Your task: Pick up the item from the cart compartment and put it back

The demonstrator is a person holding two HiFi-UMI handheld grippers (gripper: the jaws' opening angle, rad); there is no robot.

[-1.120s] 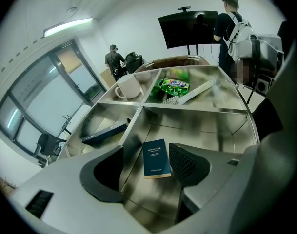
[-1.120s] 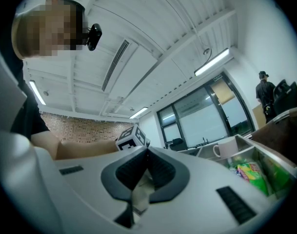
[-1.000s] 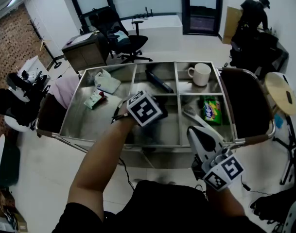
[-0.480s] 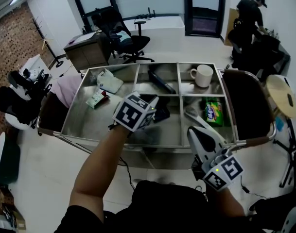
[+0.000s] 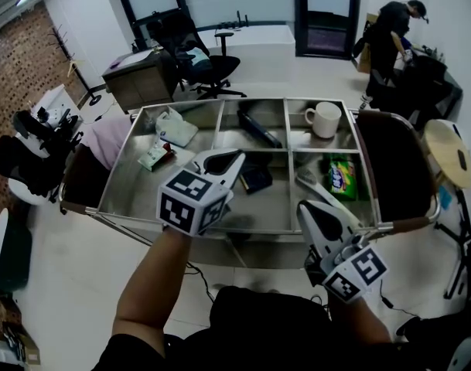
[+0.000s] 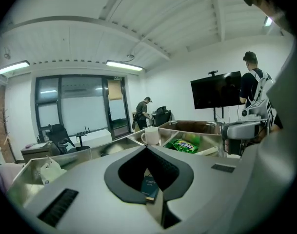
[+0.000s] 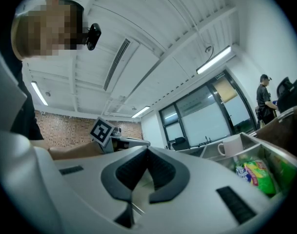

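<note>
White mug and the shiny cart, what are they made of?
The white mug with a handle looks like glazed ceramic: it is smooth, thick-walled and opaque. The grey compartment cart looks like brushed stainless steel: it has a dull silvery sheen with blurry reflections.

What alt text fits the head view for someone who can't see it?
The left hand-held gripper, shut and empty, hovers above a dark booklet in the middle compartment of a steel cart. The right hand-held gripper, also shut, sits at the cart's near edge; a white mug and green packet occupy the right compartments.
</note>
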